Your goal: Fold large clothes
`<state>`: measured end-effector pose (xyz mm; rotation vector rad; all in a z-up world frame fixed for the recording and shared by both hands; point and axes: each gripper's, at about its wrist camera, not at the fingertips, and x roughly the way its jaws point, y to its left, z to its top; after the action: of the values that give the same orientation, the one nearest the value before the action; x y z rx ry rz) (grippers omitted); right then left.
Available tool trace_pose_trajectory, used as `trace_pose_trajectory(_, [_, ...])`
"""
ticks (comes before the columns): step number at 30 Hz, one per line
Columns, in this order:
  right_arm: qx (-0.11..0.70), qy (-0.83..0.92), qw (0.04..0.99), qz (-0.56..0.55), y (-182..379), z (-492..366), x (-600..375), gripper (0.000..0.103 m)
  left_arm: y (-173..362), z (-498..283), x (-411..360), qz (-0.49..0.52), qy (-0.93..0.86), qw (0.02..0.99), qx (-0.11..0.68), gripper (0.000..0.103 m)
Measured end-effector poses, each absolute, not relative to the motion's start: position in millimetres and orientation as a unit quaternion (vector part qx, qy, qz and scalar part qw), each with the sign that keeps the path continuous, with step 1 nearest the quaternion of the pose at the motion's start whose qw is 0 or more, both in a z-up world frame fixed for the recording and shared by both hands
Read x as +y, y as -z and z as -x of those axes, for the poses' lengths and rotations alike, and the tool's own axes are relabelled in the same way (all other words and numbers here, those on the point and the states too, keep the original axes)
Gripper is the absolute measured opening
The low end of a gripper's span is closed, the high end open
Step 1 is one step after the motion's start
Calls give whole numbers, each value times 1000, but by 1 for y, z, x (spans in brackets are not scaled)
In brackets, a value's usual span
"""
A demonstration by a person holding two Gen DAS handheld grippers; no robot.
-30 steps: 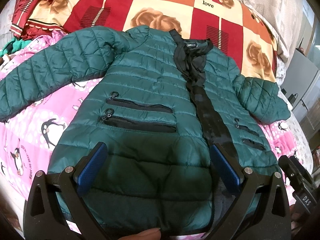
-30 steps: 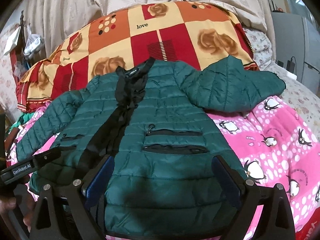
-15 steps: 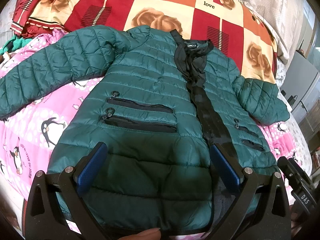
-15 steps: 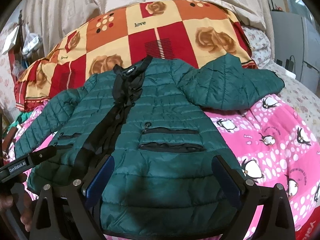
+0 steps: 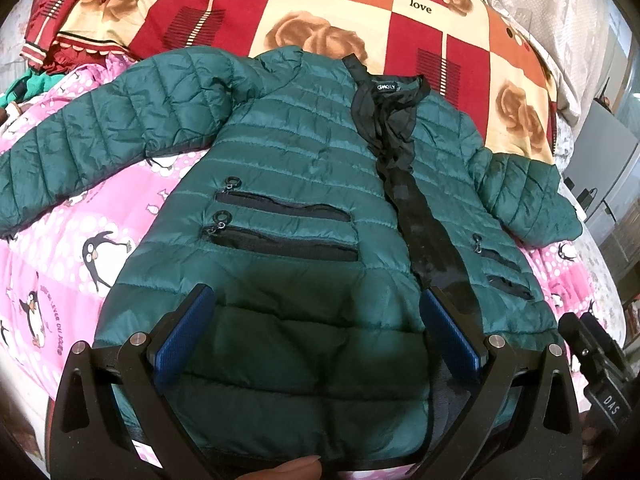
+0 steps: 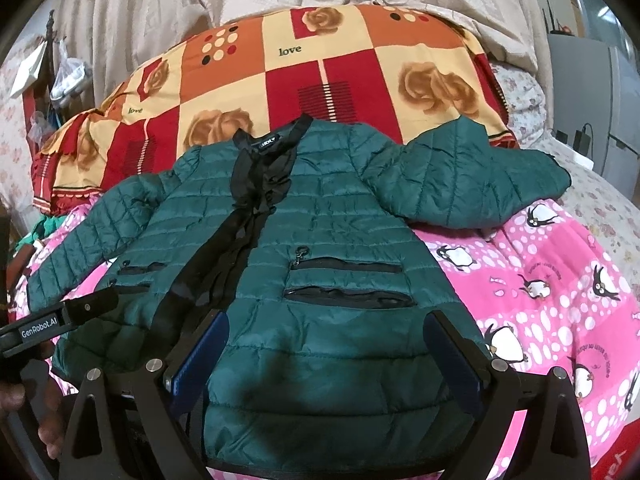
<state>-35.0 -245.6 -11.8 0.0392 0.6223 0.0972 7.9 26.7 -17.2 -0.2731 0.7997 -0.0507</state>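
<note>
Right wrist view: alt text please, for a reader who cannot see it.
A dark green quilted jacket with a black front placket lies spread face up on a pink penguin-print blanket, a red and orange patchwork quilt behind it. The open right claw hangs over its hem; the left claw shows at left.

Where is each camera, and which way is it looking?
Left wrist: sits on the left claw at the jacket's hem, looking up it toward the collar; its open fingers, a fingertip and the right claw's edge show.
Right wrist: sits on the right claw, facing the same way; its open fingers and the left claw show.
Both see the jacket, pink blanket and checked quilt.
</note>
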Motion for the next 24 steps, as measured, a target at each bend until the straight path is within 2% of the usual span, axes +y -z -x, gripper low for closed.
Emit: trace_pose_trajectory(24, [308, -43, 949, -41, 15, 34, -254, 97, 14, -7, 15, 106, 23, 919, 378, 102])
